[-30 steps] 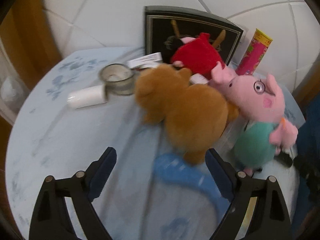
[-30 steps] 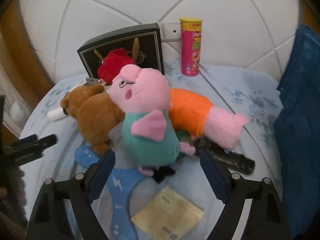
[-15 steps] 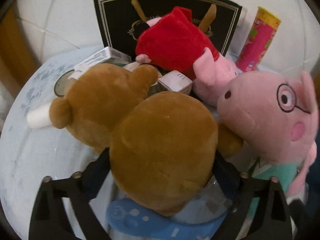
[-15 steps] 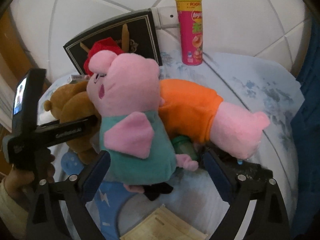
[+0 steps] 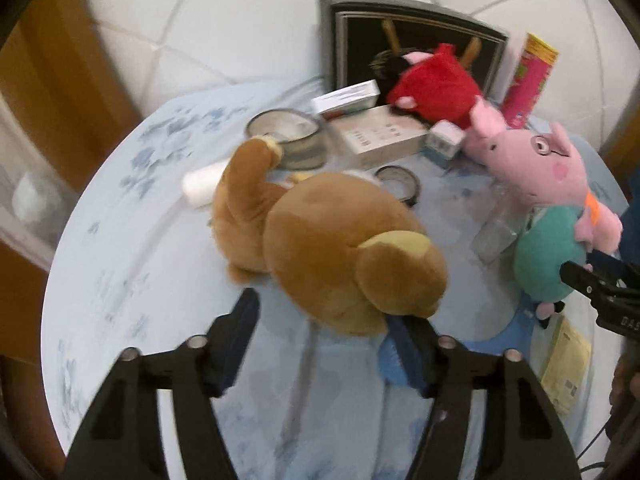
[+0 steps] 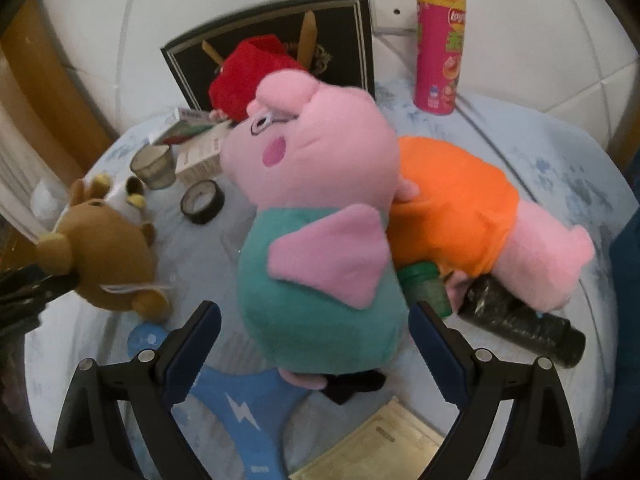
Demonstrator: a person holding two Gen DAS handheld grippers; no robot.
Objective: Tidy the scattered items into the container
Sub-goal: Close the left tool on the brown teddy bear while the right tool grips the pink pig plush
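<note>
While the brown teddy bear (image 5: 332, 248) lies on the blue table (image 5: 132, 248), the left gripper (image 5: 324, 340) sits spread apart just below it, the right gripper (image 6: 316, 344) is wide apart around the pig toy in green (image 6: 320, 280), tape roll (image 6: 202, 202) nearby.

Both grippers' jaws spread wide

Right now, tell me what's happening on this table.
A person holds a gripper in each hand over a cluttered blue-patterned tabletop. The left gripper is open around the rump of the brown plush bear. The right gripper is open around the pink plush pig in a teal shirt. No container is visible.
</note>
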